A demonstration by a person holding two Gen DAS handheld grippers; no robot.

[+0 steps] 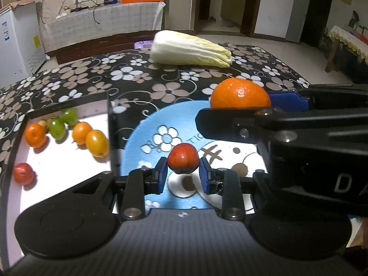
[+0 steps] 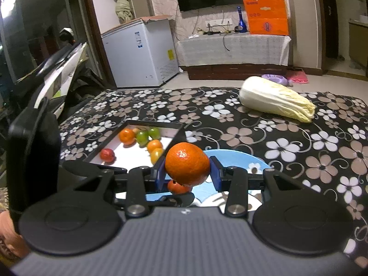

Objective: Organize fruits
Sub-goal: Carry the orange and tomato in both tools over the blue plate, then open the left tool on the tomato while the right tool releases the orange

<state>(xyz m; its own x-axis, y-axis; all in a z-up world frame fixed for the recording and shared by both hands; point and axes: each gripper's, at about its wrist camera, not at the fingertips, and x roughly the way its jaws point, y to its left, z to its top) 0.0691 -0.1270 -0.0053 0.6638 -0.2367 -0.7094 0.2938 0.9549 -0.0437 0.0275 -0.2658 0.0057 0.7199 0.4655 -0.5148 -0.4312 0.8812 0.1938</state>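
My left gripper [image 1: 183, 176] is shut on a small red fruit [image 1: 183, 161], held above the blue flowered plate [image 1: 147, 124]. To its right, my right gripper [image 1: 239, 109] comes in from the side, shut on an orange mandarin [image 1: 240, 94]. In the right wrist view the right gripper [image 2: 187, 173] clamps the mandarin [image 2: 186, 163] over the plate [image 2: 232, 156]; the red fruit [image 2: 178, 186] shows just beneath it. A white tray [image 1: 66, 161] at left holds several small orange, green, yellow and red fruits [image 1: 96, 142]. The same tray [image 2: 138, 154] lies left of the plate.
A napa cabbage [image 1: 191, 49] lies at the far side of the flowered tablecloth [image 1: 138, 78]; in the right wrist view the cabbage [image 2: 276, 99] is at back right. A white chest freezer [image 2: 140, 55] stands beyond the table's left edge.
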